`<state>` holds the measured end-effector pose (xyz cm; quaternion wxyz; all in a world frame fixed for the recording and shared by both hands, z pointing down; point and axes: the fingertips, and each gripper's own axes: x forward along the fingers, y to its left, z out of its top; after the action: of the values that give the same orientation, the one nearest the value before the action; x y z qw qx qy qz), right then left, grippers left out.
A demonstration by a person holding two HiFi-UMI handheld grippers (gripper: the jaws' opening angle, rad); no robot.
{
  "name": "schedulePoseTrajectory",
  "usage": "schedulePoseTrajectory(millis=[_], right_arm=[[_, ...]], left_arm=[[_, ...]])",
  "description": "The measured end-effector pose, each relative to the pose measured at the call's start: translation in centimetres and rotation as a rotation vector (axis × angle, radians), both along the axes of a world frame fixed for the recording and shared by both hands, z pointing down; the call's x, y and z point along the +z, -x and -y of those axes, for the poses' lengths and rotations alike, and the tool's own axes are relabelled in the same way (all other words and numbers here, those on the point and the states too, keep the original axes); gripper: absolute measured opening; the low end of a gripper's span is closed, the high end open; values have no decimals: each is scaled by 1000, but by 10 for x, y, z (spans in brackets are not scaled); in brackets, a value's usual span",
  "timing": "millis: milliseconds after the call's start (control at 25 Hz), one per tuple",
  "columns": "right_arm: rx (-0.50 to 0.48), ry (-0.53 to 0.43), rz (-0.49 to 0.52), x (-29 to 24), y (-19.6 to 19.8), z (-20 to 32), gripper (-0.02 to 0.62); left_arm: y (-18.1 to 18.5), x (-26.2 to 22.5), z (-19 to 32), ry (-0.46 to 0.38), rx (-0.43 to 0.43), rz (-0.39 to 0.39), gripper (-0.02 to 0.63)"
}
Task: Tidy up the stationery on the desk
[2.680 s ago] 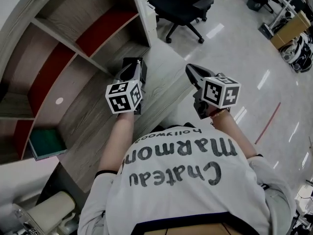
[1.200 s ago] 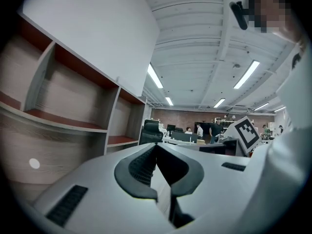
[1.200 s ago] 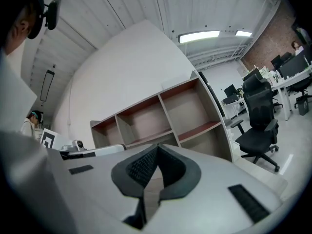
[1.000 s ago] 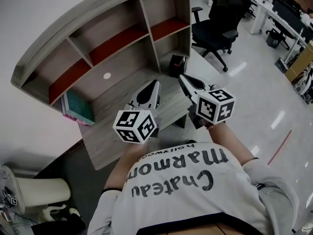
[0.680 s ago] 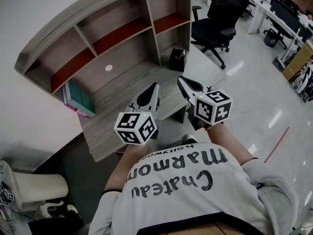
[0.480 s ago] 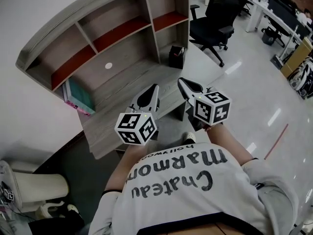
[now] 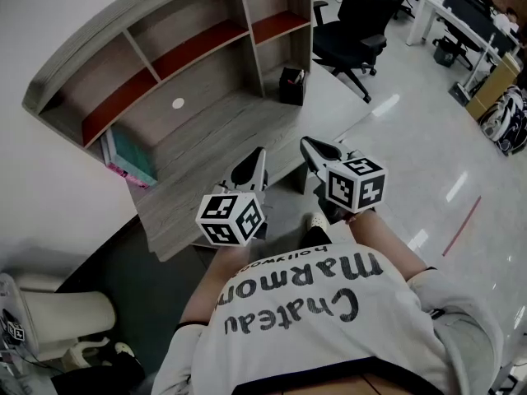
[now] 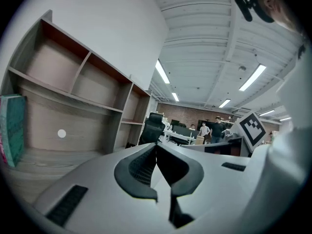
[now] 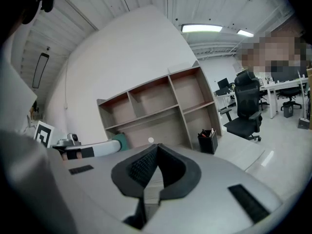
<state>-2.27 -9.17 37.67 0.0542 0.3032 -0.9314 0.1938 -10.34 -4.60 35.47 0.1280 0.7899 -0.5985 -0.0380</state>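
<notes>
Carrying the left gripper with jaws pressed together on nothing, pointing level, just at the near edge of the desk. Same for the right gripper: pressed together, empty, hanging past the desk's near right corner, over the floor.

Finds the stationery in a black pen holder at the far right of the desktop, just beside the right upright of the hutch, well apart from both grippers. Finds also teal and pink books standing in the hutch's lower left bay. Cannot make out any loose pens on the bare wood.

Judging by looks: probably a light, stiff holder, easy to tip while loaded with tall pens. Best pinched on one wall at the rim, from above, and kept upright. Likely thin, hard, smooth and prone to rolling, as for the pens themselves. Best pinched across the middle of the barrel. Heavier, with covers apt to splay, as for the books. Best gripped near the spine.

Against a second ago: drawn back from above the desktop to its near edge, still shut and empty. Leaves the holder and hutch farther off in the head view. Brings a shoe into sight between the two grippers.
</notes>
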Motion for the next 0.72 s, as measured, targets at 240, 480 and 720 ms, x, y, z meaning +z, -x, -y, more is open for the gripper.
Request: schedulePoseTrajectory(millis=[240, 480, 720], right_arm=[[5, 22, -19, 12, -6, -12, 11], [12, 45, -32, 22, -13, -17, 11], [15, 61, -31, 29, -21, -23, 11]], left_arm=[[-4, 9, -10, 10, 1, -15, 17], [-11, 15, -15, 24, 6, -18, 17], [-18, 19, -21, 30, 10, -17, 17]])
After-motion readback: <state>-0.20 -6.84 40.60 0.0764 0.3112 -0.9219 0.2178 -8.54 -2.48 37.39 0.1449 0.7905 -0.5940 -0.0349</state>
